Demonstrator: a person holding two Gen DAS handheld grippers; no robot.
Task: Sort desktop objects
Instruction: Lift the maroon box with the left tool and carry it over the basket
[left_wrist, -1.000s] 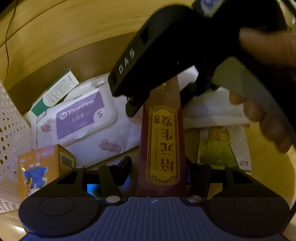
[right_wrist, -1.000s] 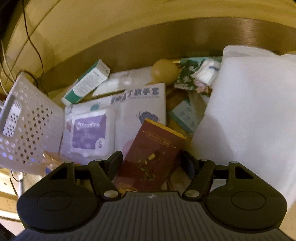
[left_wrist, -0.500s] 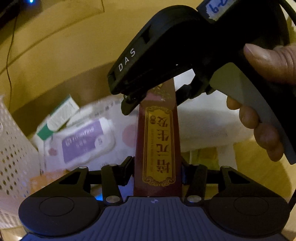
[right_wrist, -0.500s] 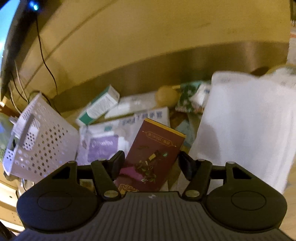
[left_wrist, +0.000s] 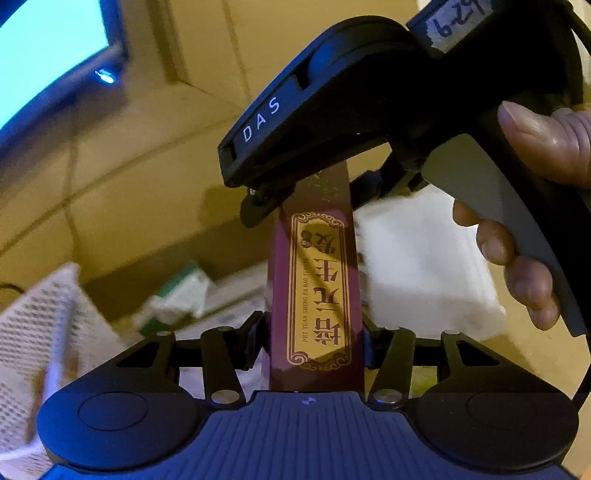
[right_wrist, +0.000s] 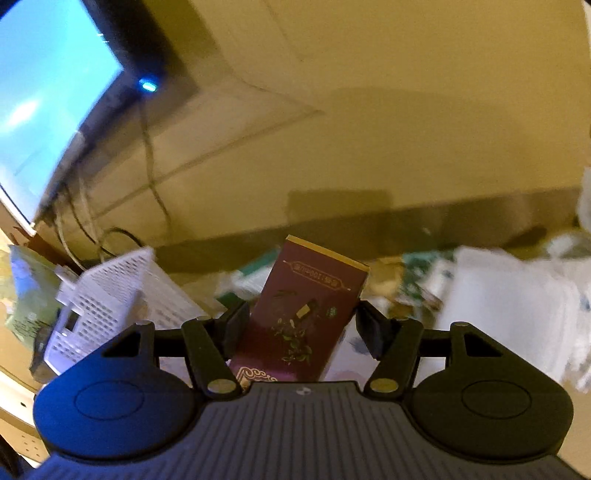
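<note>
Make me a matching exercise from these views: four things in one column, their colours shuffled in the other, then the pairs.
Things:
1. tall box
2. perforated basket
3. monitor screen
4. cable

Colours:
A. glowing light blue
B. white
C. maroon with a gold label
D. dark, against the yellowish wall

Pairs: 1-C, 2-B, 3-A, 4-D

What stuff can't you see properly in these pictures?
- Left wrist view: maroon box, top end hidden behind the right gripper.
- Left wrist view: green-and-white box, too blurred to read.
- Right wrist view: white basket, contents hidden by its wall.
- Right wrist view: monitor, cut off by the edge.
</note>
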